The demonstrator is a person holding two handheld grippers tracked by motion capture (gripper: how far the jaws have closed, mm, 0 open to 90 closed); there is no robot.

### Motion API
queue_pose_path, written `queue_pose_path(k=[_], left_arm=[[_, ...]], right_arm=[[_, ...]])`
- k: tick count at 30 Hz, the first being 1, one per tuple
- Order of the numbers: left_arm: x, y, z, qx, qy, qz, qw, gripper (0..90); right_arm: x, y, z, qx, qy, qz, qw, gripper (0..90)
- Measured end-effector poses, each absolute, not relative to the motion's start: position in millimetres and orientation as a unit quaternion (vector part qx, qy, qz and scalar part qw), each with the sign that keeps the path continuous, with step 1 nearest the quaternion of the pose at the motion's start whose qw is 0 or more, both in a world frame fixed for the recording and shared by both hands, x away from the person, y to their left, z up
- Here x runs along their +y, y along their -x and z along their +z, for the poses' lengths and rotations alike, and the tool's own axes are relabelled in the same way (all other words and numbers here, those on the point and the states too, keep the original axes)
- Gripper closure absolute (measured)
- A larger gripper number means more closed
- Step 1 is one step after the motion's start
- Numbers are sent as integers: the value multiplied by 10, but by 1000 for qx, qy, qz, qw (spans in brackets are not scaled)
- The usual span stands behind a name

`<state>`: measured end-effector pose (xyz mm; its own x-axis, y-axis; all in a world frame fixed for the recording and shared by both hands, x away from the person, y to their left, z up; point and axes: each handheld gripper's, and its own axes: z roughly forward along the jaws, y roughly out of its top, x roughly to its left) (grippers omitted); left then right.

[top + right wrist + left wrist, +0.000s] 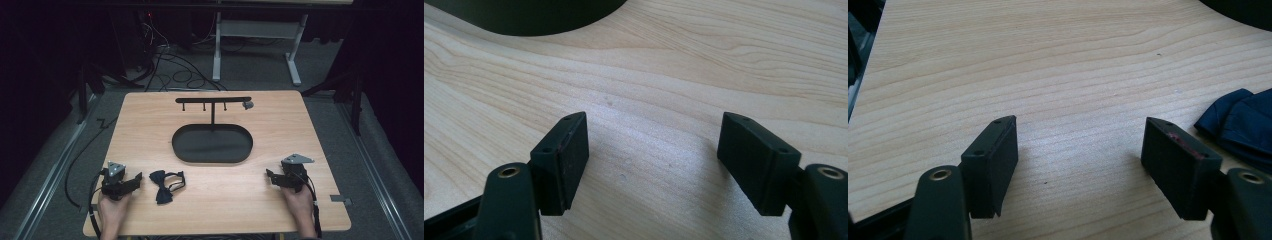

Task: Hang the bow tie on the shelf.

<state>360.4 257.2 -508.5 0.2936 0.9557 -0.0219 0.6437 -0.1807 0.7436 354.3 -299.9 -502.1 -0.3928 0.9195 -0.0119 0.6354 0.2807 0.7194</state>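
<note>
At about 8 o'clock on the wooden table, the person's left hand holds the left tool, which rests low on the surface and points toward 3 o'clock. In the left gripper view its two black jaws stand wide apart, with only bare wood between them, so this tool is open and grips nothing. Just beside it, toward 3 o'clock, lies a dark blue bow tie with its thin strap curled at its right side; the tie is flat on the table, near the jaw tips but not touching them. The same bow tie appears at the right edge of the left gripper view, outside the right jaw. At the centre of the table there is a black oval tray, and from its far rim, at 12 o'clock, a thin post rises and carries a horizontal black bar with small pegs that hang below it. At about 4 o'clock, the right hand holds the right tool, which points toward 9 o'clock. In the right gripper view its jaws are also spread wide over bare wood, holding nothing, and the dark tray shows at 11 o'clock.
</note>
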Motion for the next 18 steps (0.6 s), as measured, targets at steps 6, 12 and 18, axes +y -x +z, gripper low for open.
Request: queue_pose_path(k=[6, 12, 18], left_arm=[[2583, -3584, -5078, 545, -729, 233, 342, 345], [2569, -3550, -5017, 534, -728, 235, 359, 362], [2520, -3530, -4987, 525, -735, 232, 362, 402]], right_arm=[[-2999, -3543, -5021, 769, -505, 323, 220, 300], [-2999, -3544, -5021, 769, -505, 323, 220, 300], [-2999, -3543, -5021, 769, -505, 323, 220, 300]])
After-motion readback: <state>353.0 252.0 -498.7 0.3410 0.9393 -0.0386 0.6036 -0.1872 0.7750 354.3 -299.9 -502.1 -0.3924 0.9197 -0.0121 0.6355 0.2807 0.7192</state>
